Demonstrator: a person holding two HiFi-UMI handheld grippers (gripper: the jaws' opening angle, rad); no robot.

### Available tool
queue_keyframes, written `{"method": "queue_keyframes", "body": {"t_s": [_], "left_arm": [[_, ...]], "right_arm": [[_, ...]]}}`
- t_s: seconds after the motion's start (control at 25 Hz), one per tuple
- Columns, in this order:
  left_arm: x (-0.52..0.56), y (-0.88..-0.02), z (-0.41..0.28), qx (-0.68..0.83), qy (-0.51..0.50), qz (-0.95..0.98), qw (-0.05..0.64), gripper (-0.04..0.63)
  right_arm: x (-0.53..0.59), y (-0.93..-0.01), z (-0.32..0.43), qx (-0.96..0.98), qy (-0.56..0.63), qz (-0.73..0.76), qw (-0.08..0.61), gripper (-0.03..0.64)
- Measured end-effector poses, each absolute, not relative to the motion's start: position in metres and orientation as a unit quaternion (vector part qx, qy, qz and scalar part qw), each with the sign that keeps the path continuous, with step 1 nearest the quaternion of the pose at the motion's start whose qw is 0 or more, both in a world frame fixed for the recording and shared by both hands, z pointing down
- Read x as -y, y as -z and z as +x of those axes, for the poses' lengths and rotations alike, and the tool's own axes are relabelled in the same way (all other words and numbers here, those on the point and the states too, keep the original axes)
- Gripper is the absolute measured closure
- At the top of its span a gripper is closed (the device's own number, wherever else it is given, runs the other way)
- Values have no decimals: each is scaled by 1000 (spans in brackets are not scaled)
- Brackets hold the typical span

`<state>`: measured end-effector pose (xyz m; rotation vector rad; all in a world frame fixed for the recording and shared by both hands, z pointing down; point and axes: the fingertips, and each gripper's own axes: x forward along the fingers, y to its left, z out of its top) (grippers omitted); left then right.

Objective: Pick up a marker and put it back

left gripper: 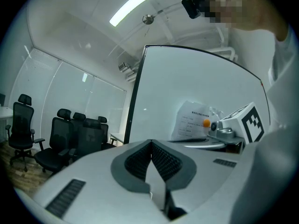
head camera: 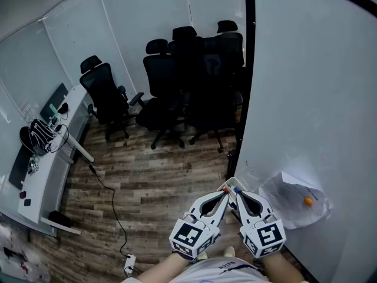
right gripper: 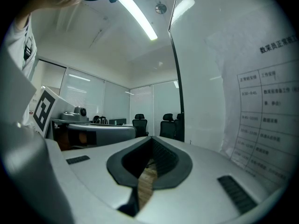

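Black office chairs (head camera: 188,81) are gathered on the wooden floor (head camera: 153,175) beside a whiteboard (head camera: 312,99), to which a printed sheet (head camera: 291,208) is pinned (by an orange magnet (head camera: 308,201)), while a dark bag (head camera: 38,135) is laid on the curved white bench (head camera: 44,175).

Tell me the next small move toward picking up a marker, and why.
Probably open the right gripper: its jaws are shut on nothing, like the left gripper, and its tips sit beside what look like marker ends by the whiteboard.
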<state>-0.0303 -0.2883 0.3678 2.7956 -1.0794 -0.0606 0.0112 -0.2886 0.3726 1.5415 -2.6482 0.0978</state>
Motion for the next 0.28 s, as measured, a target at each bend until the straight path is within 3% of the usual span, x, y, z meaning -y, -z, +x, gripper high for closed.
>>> {"method": "queue_keyframes", "body": {"t_s": [0.28], "left_arm": [[290, -369, -29, 358, 20, 931, 71, 583]], "right_arm": [[290, -374, 14, 862, -33, 505, 37, 603]]}}
